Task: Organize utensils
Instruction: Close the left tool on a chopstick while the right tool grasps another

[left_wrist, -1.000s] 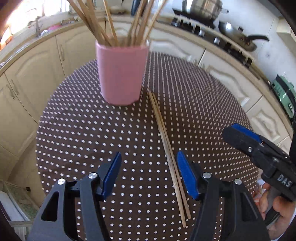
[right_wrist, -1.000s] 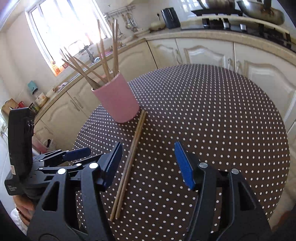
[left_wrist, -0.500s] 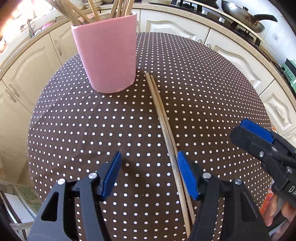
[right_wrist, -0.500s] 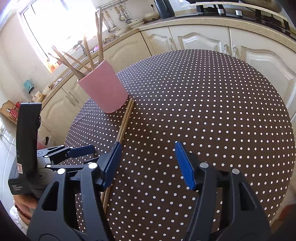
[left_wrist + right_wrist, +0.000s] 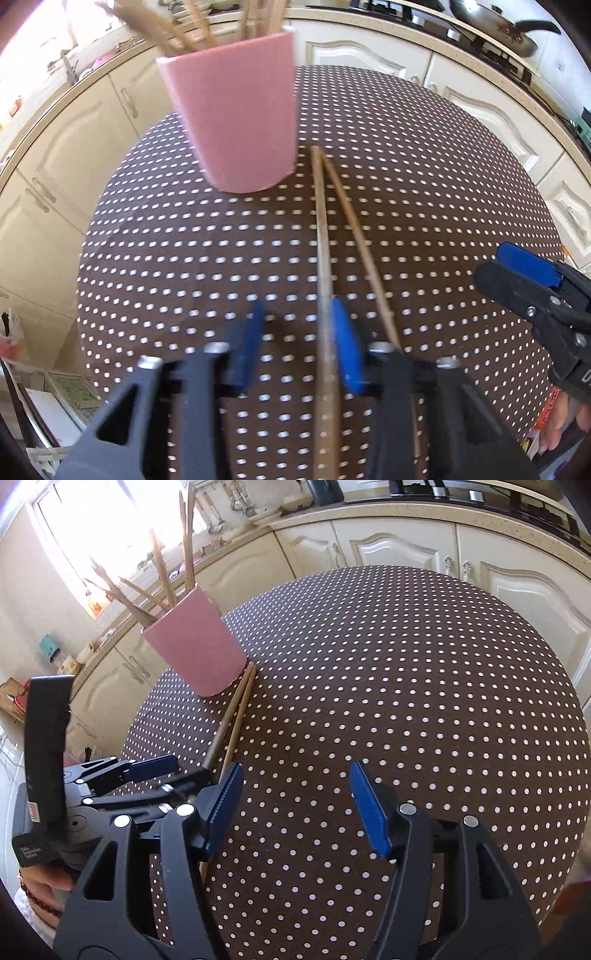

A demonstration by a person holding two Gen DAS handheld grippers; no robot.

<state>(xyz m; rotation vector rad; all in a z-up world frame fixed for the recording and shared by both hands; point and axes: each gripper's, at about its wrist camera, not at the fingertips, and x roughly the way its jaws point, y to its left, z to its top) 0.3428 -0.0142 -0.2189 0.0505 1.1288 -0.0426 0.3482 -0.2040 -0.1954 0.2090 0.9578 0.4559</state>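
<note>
While closing, left gripper [image 5: 297, 345] straddles one chopstick [image 5: 322, 251], grip unclear thru blur, right gripper [image 5: 295, 805] released.

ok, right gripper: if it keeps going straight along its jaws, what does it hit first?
Likely the bare polka-dot tablecloth. The right gripper has open jaws with nothing between them; the chopsticks and pink cup lie off to its left.

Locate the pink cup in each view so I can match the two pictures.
Left wrist view: pink cup upper centre, just left of the far ends of the loose chopsticks.
Right wrist view: pink cup upper left, above the left gripper.
Shared landmark: the two chopsticks on the dotted tablecloth, their far ends beside the cup's base.
</note>
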